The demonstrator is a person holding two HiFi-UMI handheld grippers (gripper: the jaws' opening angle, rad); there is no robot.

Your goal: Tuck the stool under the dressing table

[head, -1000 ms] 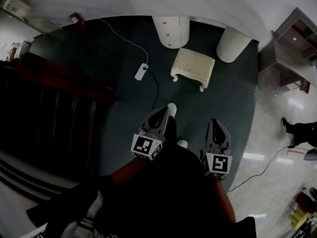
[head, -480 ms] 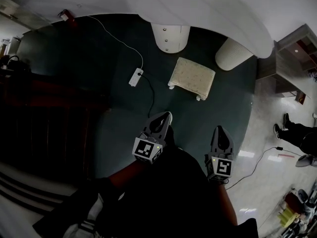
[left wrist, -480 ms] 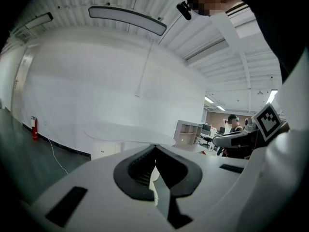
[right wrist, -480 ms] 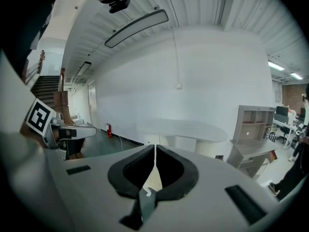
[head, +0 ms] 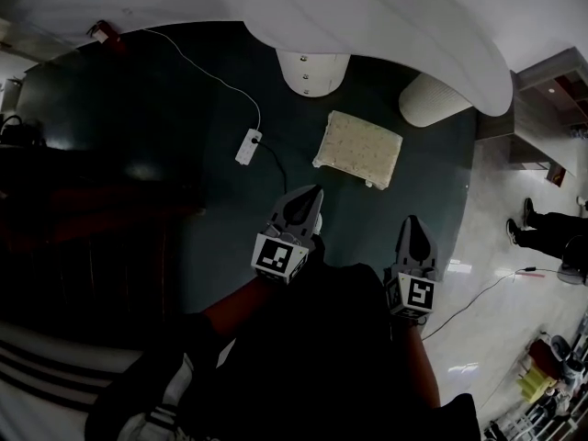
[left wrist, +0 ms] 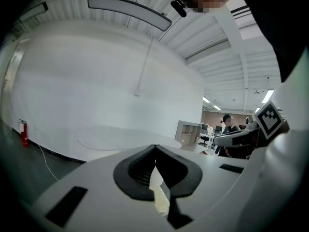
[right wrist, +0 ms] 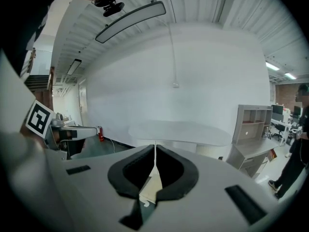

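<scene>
A cream cushioned stool (head: 358, 149) on short legs stands on the dark green floor in front of the white dressing table (head: 386, 16), between its two round pedestals (head: 312, 70) (head: 432, 99) but outside the tabletop's edge. My left gripper (head: 314, 193) is shut and empty, its tip a short way before the stool's near left side. My right gripper (head: 412, 221) is also shut and empty, farther back at the right. In the left gripper view the jaws (left wrist: 155, 150) meet, with a sliver of the stool (left wrist: 158, 192) below. In the right gripper view the gripper (right wrist: 155, 151) points at the table (right wrist: 178, 131).
A white power strip (head: 245, 145) with its cord lies on the floor left of the stool. A red fire extinguisher (head: 103, 33) stands by the far wall. Dark stairs (head: 83, 237) fill the left. A shelf unit (head: 551, 108) and a person's foot (head: 528, 211) are at the right.
Both grippers have moved forward toward the stool and table, still shut. The tabletop now reaches farther over the view and the stool lies closer to the left gripper's tip.
</scene>
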